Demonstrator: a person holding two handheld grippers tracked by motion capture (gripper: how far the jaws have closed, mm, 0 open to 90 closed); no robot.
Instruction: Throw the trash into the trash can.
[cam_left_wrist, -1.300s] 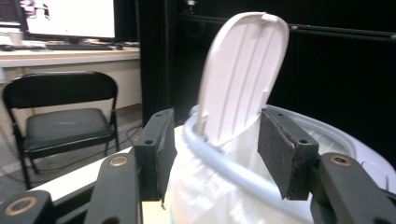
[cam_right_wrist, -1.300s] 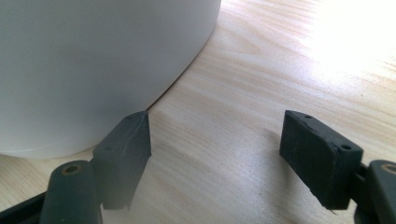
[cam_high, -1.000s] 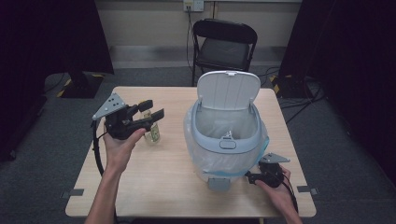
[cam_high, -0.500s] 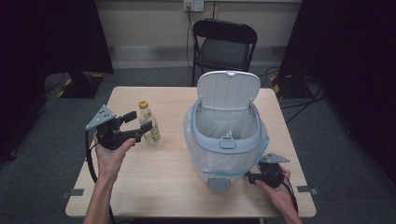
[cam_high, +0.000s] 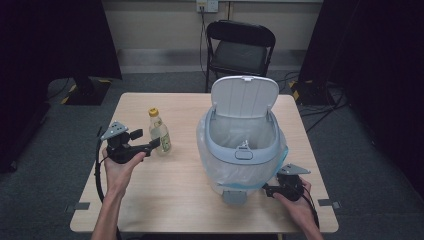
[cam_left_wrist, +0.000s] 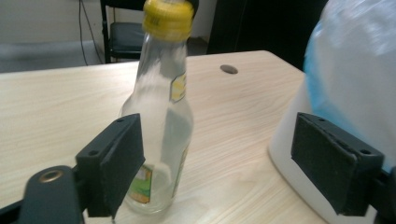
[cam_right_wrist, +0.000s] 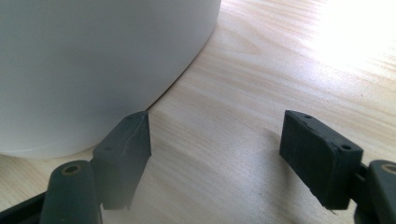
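A clear glass bottle with a yellow cap stands upright on the wooden table, left of a white lidded bin. My left gripper is held low beside the bottle's base, pointing right. In the left gripper view its jaws have just been opening and stand wide; the bottle sits just beyond the left pad, and no pad presses on it. My right gripper rests by the bin's front right foot. It stands open over bare wood, next to the bin wall.
The bin's lid stands up and a blue-tinted bag lines it; its side lies to the right of the left gripper's jaws. A black folding chair stands behind the table. Dark curtains flank the room.
My left hand has come down from chest height to table level beside the bottle, and its jaws have spread wider. The bottle stands uncovered now. The right hand has kept still.
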